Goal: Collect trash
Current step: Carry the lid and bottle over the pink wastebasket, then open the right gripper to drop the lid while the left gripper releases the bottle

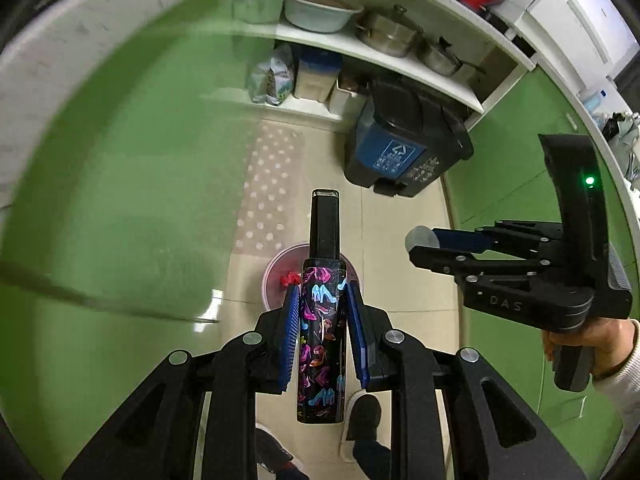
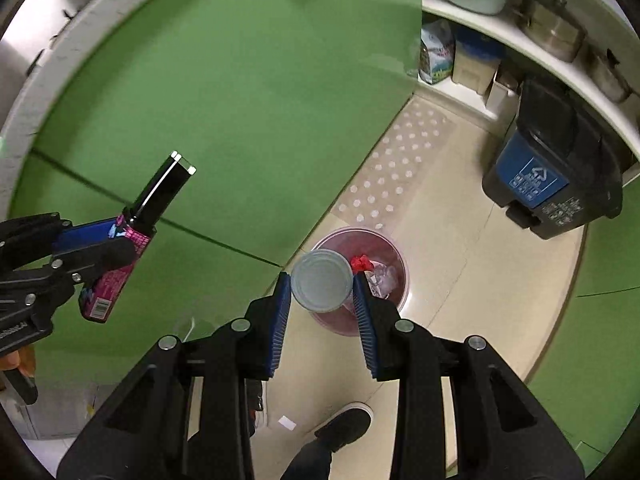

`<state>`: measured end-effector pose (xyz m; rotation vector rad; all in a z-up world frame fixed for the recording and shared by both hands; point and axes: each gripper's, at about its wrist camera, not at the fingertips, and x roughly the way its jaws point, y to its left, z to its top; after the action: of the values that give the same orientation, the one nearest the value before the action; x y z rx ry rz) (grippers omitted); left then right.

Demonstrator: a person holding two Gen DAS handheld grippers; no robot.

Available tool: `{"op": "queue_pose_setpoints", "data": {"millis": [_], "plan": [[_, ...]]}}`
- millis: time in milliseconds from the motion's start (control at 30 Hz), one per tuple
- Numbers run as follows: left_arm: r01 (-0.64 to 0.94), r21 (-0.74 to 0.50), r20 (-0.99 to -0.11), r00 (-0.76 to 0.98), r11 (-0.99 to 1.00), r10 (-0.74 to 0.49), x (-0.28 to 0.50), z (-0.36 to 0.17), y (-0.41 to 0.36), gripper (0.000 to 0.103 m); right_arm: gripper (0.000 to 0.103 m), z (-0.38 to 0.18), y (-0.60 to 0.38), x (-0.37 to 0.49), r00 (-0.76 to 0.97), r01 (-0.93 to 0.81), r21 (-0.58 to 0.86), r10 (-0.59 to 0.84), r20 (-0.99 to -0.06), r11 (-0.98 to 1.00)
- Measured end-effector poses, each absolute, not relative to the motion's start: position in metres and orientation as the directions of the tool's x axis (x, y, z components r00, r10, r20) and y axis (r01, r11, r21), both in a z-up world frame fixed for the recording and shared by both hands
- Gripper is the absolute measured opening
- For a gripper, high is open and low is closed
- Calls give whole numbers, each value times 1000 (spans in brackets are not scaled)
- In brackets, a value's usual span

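left wrist view: the left tongs [image 1: 322, 320] pinch a patterned spray bottle [image 1: 322, 320] upright over the pink bin [image 1: 276, 266] on the floor; centre it above the rim before letting go.

right wrist view: the right tongs [image 2: 322, 286] pinch a grey can [image 2: 322, 286] just over the bin [image 2: 394, 252], which holds red scrap [image 2: 360, 263]; release it low.

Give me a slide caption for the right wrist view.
Right tool grips a cup above the pink bin.
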<state>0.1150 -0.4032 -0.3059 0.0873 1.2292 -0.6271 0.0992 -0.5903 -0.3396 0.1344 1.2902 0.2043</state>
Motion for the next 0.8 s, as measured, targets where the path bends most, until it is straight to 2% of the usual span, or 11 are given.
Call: {"op": "queue_pose_setpoints", "data": {"millis": [200, 233, 267, 333, 433, 600, 800], "plan": [[509, -260, -905, 168, 821, -391, 129, -336, -409, 23, 33, -387, -596, 111, 245, -63, 229, 238, -940, 971], [512, -258, -906, 166, 819, -389, 130, -340, -410, 23, 35, -395, -598, 113, 243, -60, 227, 235, -941, 972], [515, -257, -907, 163, 818, -388, 132, -342, -412, 23, 43, -399, -599, 114, 239, -56, 220, 227, -944, 974], [516, -256, -909, 159, 817, -386, 134, -347, -414, 23, 76, -403, -603, 115, 250, -45, 217, 222, -943, 975], [520, -257, -911, 151, 814, -384, 136, -353, -419, 23, 88, -404, -610, 115, 263, -24, 214, 213, -941, 977], [531, -260, -914, 133, 806, -382, 138, -361, -429, 23, 94, -400, -626, 113, 268, 9, 193, 184, -946, 981], [551, -267, -920, 97, 790, -379, 139, -372, -444, 23, 95, -385, -648, 102, 272, 76, 165, 139, -952, 983]]}}
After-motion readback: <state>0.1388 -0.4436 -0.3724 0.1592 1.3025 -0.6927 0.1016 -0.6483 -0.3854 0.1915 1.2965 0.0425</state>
